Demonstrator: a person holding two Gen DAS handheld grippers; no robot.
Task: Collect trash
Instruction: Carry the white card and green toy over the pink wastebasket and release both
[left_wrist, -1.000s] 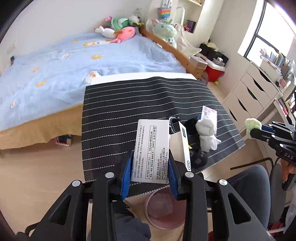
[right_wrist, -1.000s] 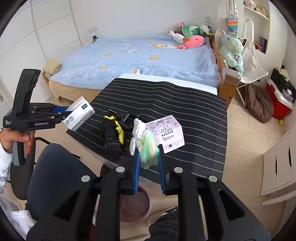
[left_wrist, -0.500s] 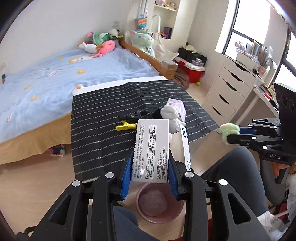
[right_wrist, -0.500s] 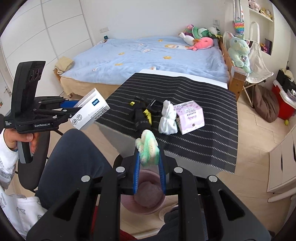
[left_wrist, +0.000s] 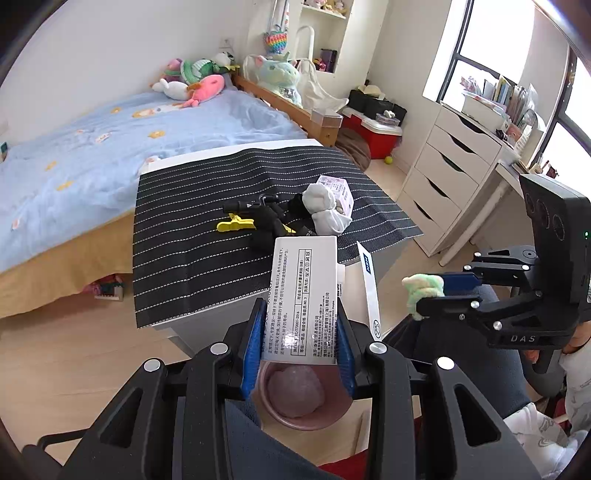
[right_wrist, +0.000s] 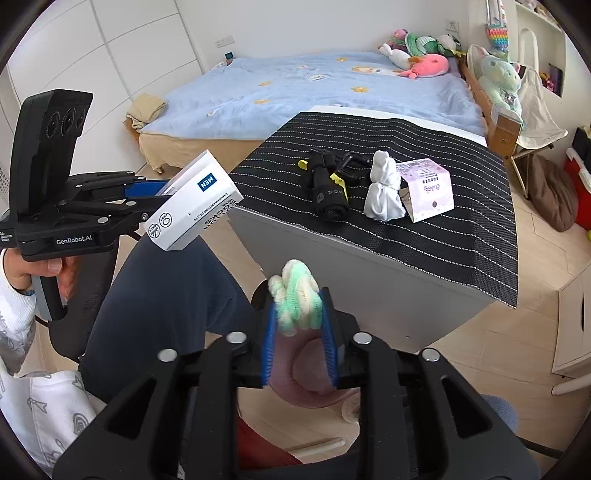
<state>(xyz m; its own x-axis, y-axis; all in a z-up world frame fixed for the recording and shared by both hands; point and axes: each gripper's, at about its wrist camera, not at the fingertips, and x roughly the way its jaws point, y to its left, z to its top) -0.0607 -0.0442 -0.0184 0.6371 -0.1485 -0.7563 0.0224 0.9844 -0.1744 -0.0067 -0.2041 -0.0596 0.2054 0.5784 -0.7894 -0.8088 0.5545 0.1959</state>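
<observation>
The left claw (left_wrist: 301, 345) grips a white sock box (left_wrist: 304, 295) above the pink bin (left_wrist: 295, 400). To its right, the right claw (right_wrist: 297, 332) pinches a green-and-cream fuzzy bundle (right_wrist: 295, 299) over that bin, the bench (right_wrist: 388, 258) beyond.

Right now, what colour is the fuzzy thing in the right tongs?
Mint green and cream fuzzy bundle; right wrist view shows it best.

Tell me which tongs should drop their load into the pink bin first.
Probably the left tongs: the white box they clamp hangs right over the pink bin. The right tongs are close too, their green-and-cream fluffy bundle above the bin's rim.
</observation>
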